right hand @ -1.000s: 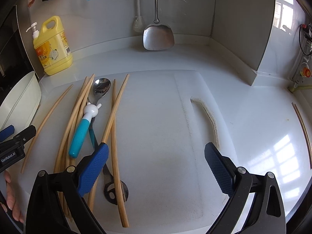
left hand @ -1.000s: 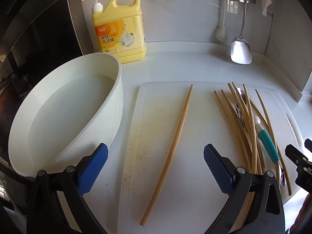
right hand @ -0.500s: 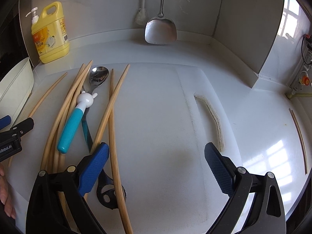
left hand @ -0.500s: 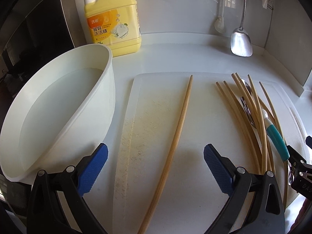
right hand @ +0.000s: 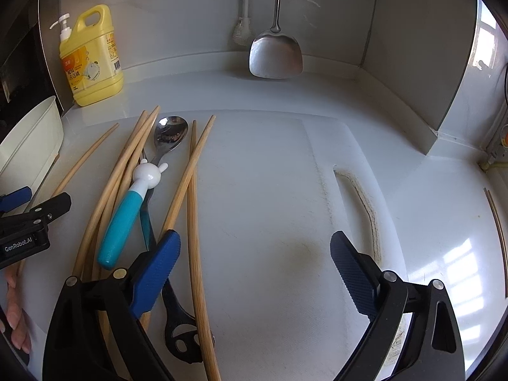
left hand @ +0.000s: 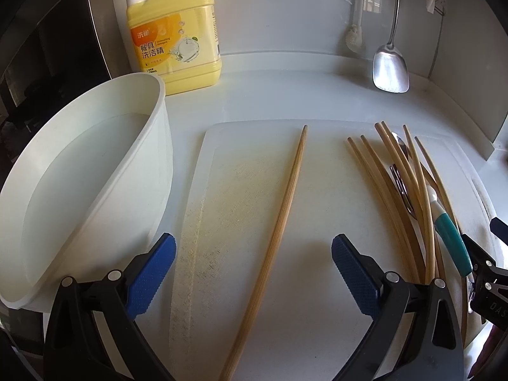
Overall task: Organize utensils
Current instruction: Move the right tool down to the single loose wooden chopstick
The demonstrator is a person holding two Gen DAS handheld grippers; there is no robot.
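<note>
Our left gripper [left hand: 252, 273] hovers w/ fingers [left hand: 152, 274] spread wide, nothing between them but the single chopstick [left hand: 279, 222] lying lengthwise on the cutting board [left hand: 317, 165]. Right gripper [right hand: 254, 273] likewise has its fingers apart and empty; its left finger sits over the bundle of chopsticks [right hand: 190, 190].

That pile sits on the board's left part in the right view, and mixed in are a steel spoon [right hand: 170, 135] w/ a teal handle [right hand: 122, 222] and white bunny figure, plus a dark-handled utensil underneath, type unclear.

Handling, our guess: chopsticks look like bamboo, so light, stiff, thin, prone to roll or slide on smooth plastic. Best pinch near mid-length, across the stick, so it doesn't tip. Spoon is heavier at the bowl; the fat teal handle is the obvious hold.

Further out: white tub [left hand: 79, 184] beside the board, left, prob. the destination. Yellow detergent jug [left hand: 173, 31] at the wall, Chinese label reading 餐具洗洁精. Metal spatula [right hand: 275, 54] hangs behind. Left tool's body reads "GenRobot.AI" in the right view.
</note>
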